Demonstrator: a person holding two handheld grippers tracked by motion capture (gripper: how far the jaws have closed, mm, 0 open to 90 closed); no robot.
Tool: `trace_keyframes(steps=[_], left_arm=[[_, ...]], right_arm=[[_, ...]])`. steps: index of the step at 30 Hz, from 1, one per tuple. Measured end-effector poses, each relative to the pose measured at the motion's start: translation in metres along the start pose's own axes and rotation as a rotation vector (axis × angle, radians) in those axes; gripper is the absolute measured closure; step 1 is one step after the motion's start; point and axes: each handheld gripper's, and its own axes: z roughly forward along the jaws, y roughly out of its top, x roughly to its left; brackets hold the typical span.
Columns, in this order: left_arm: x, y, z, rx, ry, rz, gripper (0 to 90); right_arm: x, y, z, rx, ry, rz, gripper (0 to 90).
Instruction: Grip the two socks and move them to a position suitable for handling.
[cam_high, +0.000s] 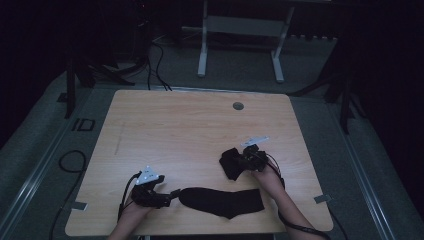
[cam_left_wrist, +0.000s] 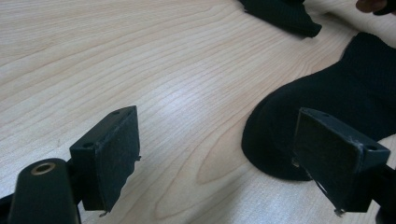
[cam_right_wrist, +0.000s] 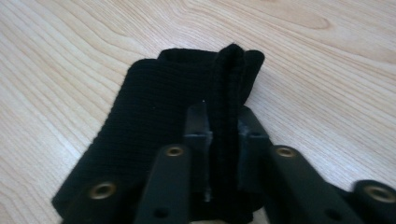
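The high view looks forward and down from above my side onto the whole wooden table (cam_high: 200, 130), my forearms entering at the bottom. My left gripper view skims low and close over the tabletop, facing the flat black sock (cam_left_wrist: 336, 102) that lies before me in the high view too. My right gripper view looks steeply down, very close, on a folded sock (cam_right_wrist: 154, 121).

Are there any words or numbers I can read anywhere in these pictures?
"ID": dark marking on the floor, left of the wooden table.
No writing can be read on the socks or on the grippers.
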Motion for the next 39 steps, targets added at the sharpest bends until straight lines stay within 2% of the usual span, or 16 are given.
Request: trace_keyframes(steps=[2,4,7,12,13,15,17,18,23,25,28,31,34,35,36,39], left_arm=[[0.0,0.0,0.0,-0.001,0.0,0.0,15.2],[0.0,0.0,0.0,-0.001,-0.001,-0.003,15.2],[0.001,0.0,0.001,0.002,-0.002,-0.005,15.2],[-0.002,0.001,0.003,0.006,-0.004,0.005,15.2],[-0.002,0.0,0.003,0.006,-0.006,0.003,15.2],[-0.001,0.001,0.003,0.009,-0.002,0.004,15.2],[-0.001,0.002,0.004,0.006,-0.003,0.003,15.2],[-0.001,0.003,0.004,0.005,-0.003,0.004,15.2],[-0.003,0.008,0.007,0.004,-0.014,0.015,18.1],[-0.003,0.012,0.008,0.005,-0.015,0.02,18.2],[-0.002,0.02,0.007,-0.011,-0.025,0.016,18.2],[-0.002,0.032,0.007,-0.031,-0.043,0.007,19.0],[-0.003,0.042,0.006,-0.058,-0.063,0.0,22.7],[-0.006,0.055,0.007,-0.068,-0.08,0.03,22.7],[-0.007,0.06,0.007,-0.07,-0.079,0.045,26.5],[-0.013,0.076,0.009,-0.07,-0.101,0.104,27.4]], right_arm=[[-0.001,0.003,-0.003,0.017,-0.013,-0.006,54.6],[-0.001,0.005,-0.012,-0.017,-0.005,0.0,47.3],[0.0,0.008,-0.02,-0.038,0.045,0.015,41.4],[0.006,-0.001,-0.001,0.034,0.047,-0.015,37.1],[0.006,-0.003,0.001,0.024,0.056,-0.013,37.9],[0.007,-0.003,0.001,0.017,0.063,-0.013,45.9],[0.009,-0.003,0.0,0.013,0.078,-0.027,62.8],[0.01,-0.003,0.0,0.008,0.089,-0.029,67.0],[0.017,0.001,-0.001,0.014,0.056,-0.065,76.7],[0.017,0.003,-0.004,0.009,0.055,-0.064,77.5],[0.016,0.01,-0.014,-0.036,0.092,-0.059,77.6],[0.022,0.018,-0.033,-0.093,0.115,-0.084,77.6],[0.029,0.022,-0.045,-0.11,0.135,-0.113,77.5],[0.034,0.024,-0.051,-0.122,0.144,-0.132,77.5],[0.044,0.026,-0.061,-0.135,0.181,-0.173,77.5],[0.057,0.027,-0.071,-0.147,0.202,-0.218,77.4]])
